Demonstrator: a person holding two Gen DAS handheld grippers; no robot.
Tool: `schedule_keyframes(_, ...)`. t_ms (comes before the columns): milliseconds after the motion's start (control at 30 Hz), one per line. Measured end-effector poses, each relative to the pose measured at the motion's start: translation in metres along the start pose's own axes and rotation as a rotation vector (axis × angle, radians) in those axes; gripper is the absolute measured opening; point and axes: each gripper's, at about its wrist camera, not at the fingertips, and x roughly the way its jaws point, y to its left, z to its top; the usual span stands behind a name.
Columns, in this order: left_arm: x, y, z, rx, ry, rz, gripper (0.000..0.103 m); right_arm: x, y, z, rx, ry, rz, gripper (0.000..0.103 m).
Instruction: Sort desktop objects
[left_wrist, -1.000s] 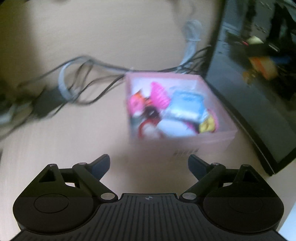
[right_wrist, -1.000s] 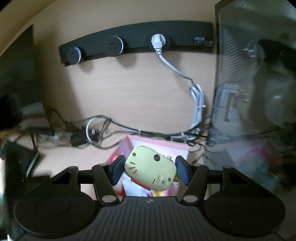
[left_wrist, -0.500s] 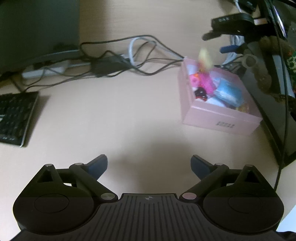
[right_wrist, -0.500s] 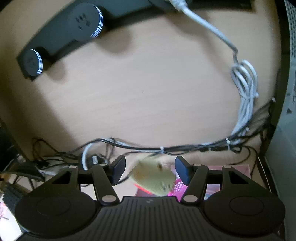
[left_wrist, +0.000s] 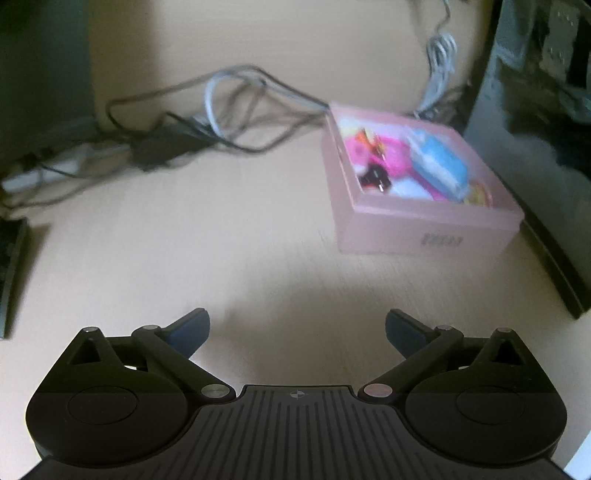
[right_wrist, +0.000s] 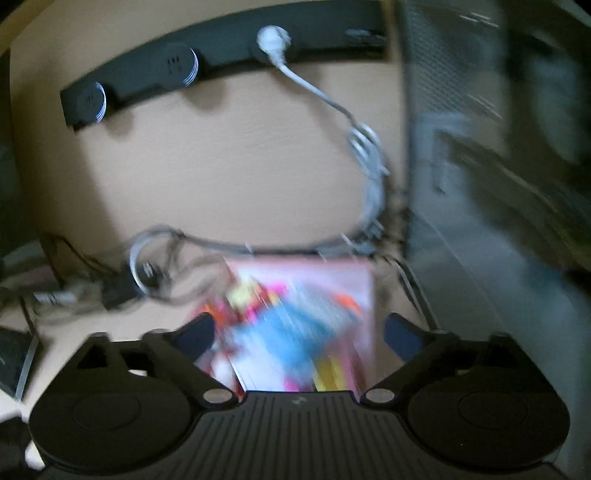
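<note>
Grippers, two of them, are both standing with fingers spread wide and nothing between them. One pink box (left_wrist: 424, 229) is sitting on the wooden desk (left_wrist: 221, 229), near a dark computer case (left_wrist: 535, 147) on its right side. The left gripper (left_wrist: 297, 328) is hovering over bare desk, well apart from the box. The right gripper (right_wrist: 298, 334) is hanging just above the box (right_wrist: 354, 280), looking down into it. Inside, several small colourful things are lying mixed together: one blue item (left_wrist: 439, 166), some pink pieces (left_wrist: 380, 151), something yellow (left_wrist: 478, 194); the blur is making an exact count impossible. Behind the box, a tangle of cables (left_wrist: 229, 110) is lying, and one black socket strip (right_wrist: 207, 66) with three round outlets is holding one white plug (right_wrist: 273, 40).
</note>
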Motion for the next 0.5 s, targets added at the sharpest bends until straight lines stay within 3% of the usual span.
schedule_keyframes(100,0.014,-0.006,-0.008,-0.016,0.026,-0.023,0.103,-0.015,-0.004,-0.044,0.024,0.037,-0.078,0.103)
schedule_keyframes(233,0.027,-0.018,-0.017,0.031,-0.017,-0.005,0.103,-0.012,-0.008,-0.093,0.052,0.161,-0.154,0.103)
schedule_keyframes(400,0.036,-0.032,-0.021,0.062,-0.099,0.066,0.103,0.007,0.0,-0.122,-0.041,0.235,-0.191,0.103)
schedule_keyframes(500,0.04,-0.036,-0.022,0.045,-0.149,0.09,0.103,0.018,0.001,-0.128,-0.074,0.221,-0.183,0.103)
